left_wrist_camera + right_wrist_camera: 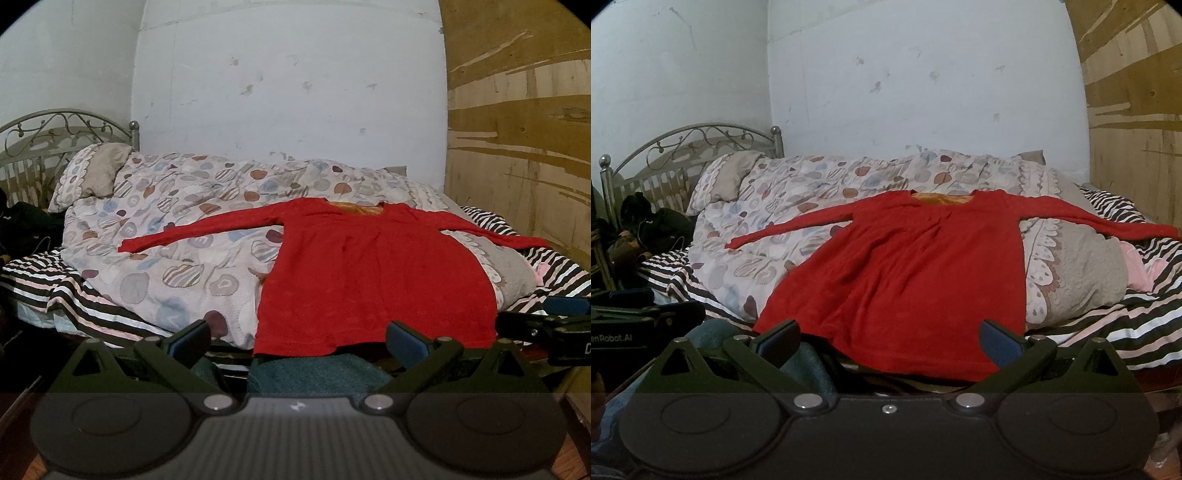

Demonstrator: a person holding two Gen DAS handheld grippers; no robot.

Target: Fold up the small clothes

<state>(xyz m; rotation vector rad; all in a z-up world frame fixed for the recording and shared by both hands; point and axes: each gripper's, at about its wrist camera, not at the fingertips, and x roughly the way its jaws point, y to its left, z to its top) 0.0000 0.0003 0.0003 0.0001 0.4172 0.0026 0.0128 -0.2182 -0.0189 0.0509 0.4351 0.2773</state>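
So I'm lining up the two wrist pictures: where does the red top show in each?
Left wrist: red top sits centre-right, hem just beyond the open left claw.
Right wrist: red top sits centre, hem between the fingers of the open right claw.
Shared landmark: the metal headboard at far left.

We see dim, flat indoor light with soft shadows and no glare; both fisheye views bend strongly at the dark corners, and grain softens fine detail throughout.
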